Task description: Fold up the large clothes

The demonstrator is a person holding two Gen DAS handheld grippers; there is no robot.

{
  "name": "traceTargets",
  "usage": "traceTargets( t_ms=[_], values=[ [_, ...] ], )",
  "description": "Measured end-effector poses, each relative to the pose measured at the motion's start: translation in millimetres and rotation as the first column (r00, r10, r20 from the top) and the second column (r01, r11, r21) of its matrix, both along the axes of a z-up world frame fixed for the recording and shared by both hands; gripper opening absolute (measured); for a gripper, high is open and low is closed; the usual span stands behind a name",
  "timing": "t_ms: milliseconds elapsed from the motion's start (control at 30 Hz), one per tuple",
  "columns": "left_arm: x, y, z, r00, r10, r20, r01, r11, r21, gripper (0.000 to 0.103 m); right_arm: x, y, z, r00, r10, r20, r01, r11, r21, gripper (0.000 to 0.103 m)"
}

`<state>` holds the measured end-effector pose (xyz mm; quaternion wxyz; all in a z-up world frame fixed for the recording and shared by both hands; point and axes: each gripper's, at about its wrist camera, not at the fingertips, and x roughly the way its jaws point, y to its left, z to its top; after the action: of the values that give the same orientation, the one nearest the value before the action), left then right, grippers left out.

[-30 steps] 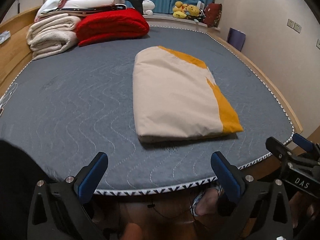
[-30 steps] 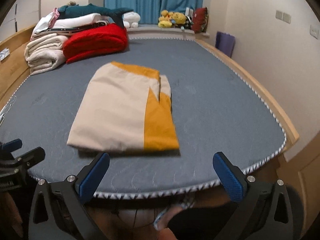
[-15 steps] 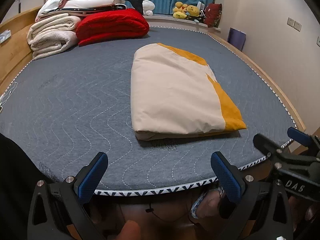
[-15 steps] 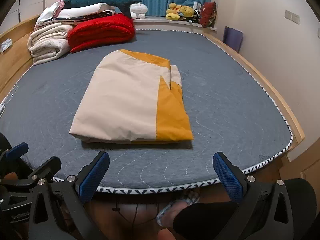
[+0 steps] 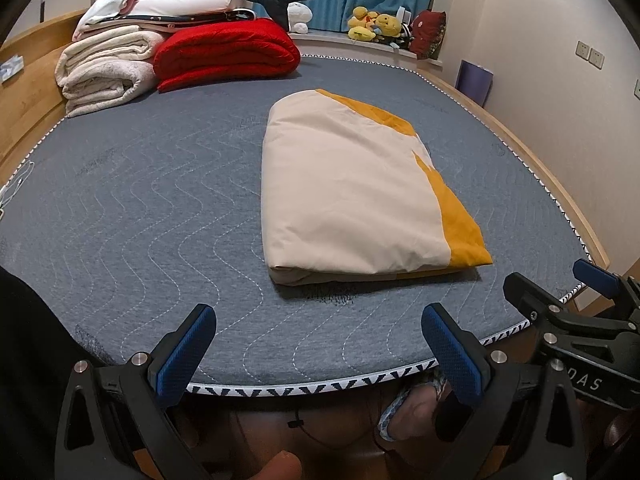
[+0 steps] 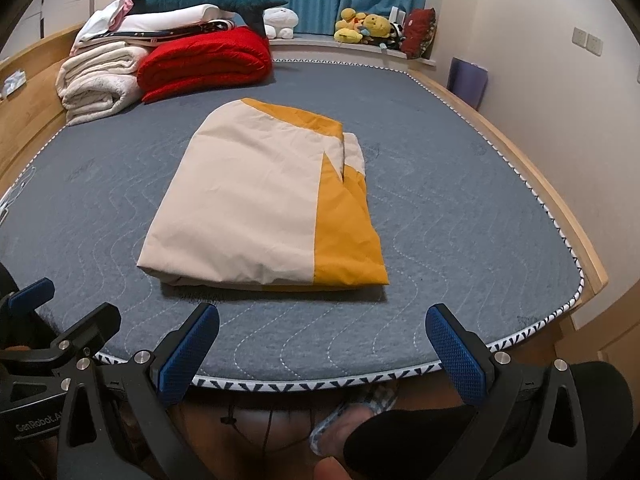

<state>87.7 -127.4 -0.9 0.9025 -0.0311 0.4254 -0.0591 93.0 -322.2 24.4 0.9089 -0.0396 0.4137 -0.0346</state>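
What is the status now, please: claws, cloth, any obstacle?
Left claw open, right claw open, both empty. Folded cream-and-orange cloth flat on bed. Nothing in the way.

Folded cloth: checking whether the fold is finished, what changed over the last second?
Both open claws, left and right, moved forward over the bed edge towards the folded cloth. Nothing was gripped or released. The cloth and the red blanket stayed put.

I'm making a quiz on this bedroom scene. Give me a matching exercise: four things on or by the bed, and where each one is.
Things:
1. folded cream and orange cover
2. red blanket
3. yellow plush toys
4. left claw

Places:
A. on the ledge by the curtain
B. middle of the mattress
C. open, over the near bed edge
D. far left corner, beside the white blankets

Pairs: 1-B, 2-D, 3-A, 4-C
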Motion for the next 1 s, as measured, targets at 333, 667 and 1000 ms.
traceTargets(
  t_ms=[333, 667, 1000],
  values=[
    [1.2, -0.3, 0.0, 1.000, 0.003, -0.001, -0.003, 1.000, -0.005, 0.102, 0.7, -0.4, 0.9, 1.000, 0.002, 0.002, -0.002, 1.000, -0.004, 0.103],
    [1.1, -1.3, -0.5, 1.000, 0.004, 0.002, -0.004, 1.000, -0.004, 0.102, 1.6, -0.9, 1.8, 1.000, 0.004, 0.004, -0.004, 1.000, -0.005, 0.103],
    [0.7, -1.2, -0.5, 1.000, 0.004, 0.002, -0.004, 1.000, -0.005, 0.102, 1.9, -0.4, 2.1, 1.000, 0.003, 0.005, -0.003, 1.000, -0.006, 0.103]
  ],
)
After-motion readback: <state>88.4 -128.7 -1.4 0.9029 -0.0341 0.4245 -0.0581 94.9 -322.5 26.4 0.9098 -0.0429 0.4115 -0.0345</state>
